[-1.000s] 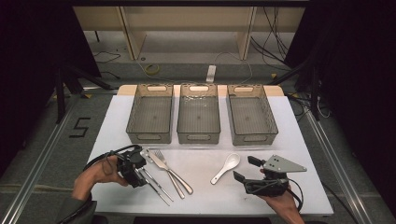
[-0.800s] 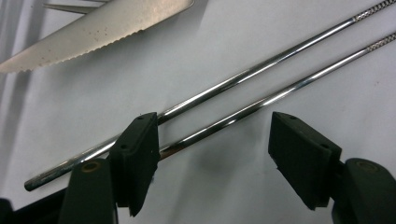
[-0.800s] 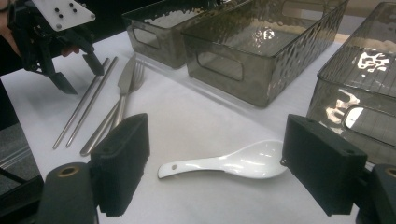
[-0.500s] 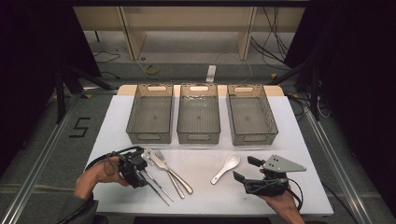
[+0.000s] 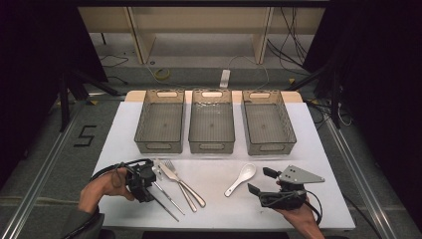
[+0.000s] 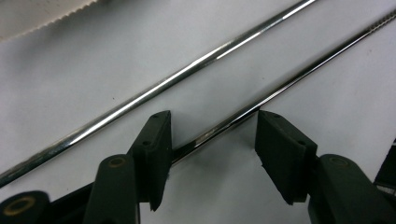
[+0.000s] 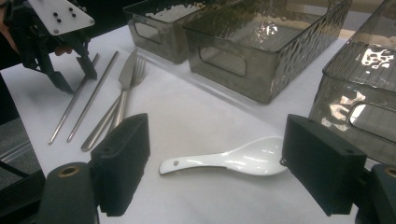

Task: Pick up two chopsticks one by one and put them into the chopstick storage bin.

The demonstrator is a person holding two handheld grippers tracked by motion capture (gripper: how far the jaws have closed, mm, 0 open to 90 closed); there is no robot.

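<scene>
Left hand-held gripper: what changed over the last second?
The left hand-held gripper hasn't shifted; its jaws have just been closing around one metal chopstick, which lies between the pads, not yet pinched. The second chopstick, knife, fork, white spoon, three bins and right hand-held gripper stayed put.

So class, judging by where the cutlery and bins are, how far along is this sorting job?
Nothing is sorted yet: all three bins look empty. In hand: the left gripper, jaws just closing, straddles one metal chopstick without gripping it. Left: the other chopstick, knife, fork and white spoon, lying before the open right gripper.
</scene>
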